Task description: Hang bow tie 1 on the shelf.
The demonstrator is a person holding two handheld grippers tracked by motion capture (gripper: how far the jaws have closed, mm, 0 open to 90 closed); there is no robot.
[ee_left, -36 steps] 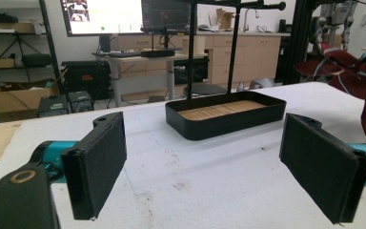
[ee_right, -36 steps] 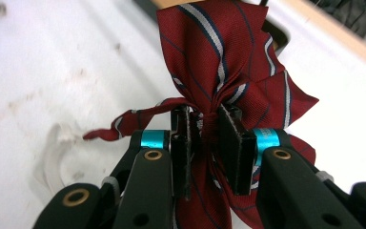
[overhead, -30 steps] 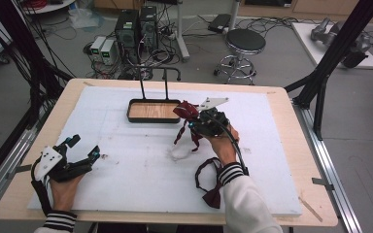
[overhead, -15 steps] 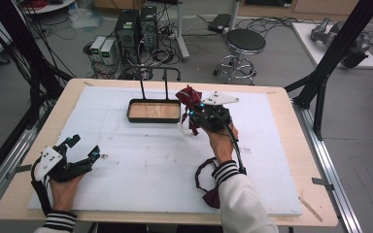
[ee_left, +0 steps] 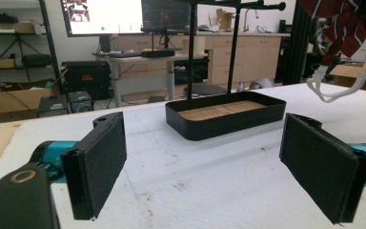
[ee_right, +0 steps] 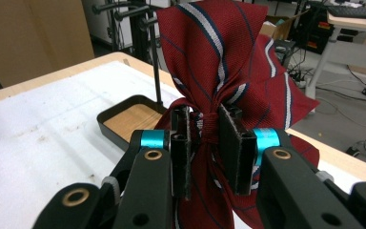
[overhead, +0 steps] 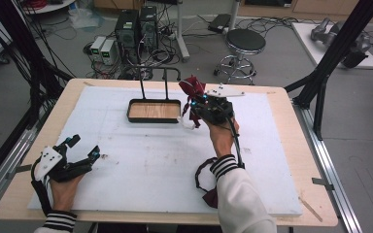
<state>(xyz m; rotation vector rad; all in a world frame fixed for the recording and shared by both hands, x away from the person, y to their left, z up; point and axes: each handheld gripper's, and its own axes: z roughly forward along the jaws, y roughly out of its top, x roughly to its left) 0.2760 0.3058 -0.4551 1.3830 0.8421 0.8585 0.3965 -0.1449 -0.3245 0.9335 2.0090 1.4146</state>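
Note:
A dark red bow tie (overhead: 193, 88) with white and navy stripes is held off the table, and my right gripper (overhead: 196, 99) is shut on its knot. In the right gripper view the pads pinch the knot of the bow tie (ee_right: 209, 52), with my right gripper (ee_right: 208, 138) below it. A white strap (overhead: 189, 124) dangles from it. Just left stands a black tray (overhead: 154, 118) with a wooden floor and a T-shaped stand (overhead: 153, 73). My left gripper (overhead: 84, 146) rests on the mat at the near left, open, with nothing between the pads of the left gripper (ee_left: 205, 157).
A white foam mat (overhead: 141, 160) covers most of the wooden table (overhead: 291, 145). A second dark red bow tie (overhead: 210, 198) with a black strap loop (overhead: 201, 172) lies by the right forearm. A stool (overhead: 245, 43) and computers (overhead: 136, 29) stand beyond the far edge.
My right gripper has carried the bow tie up and toward the far side, to the right of the stand. The left gripper has stayed put.

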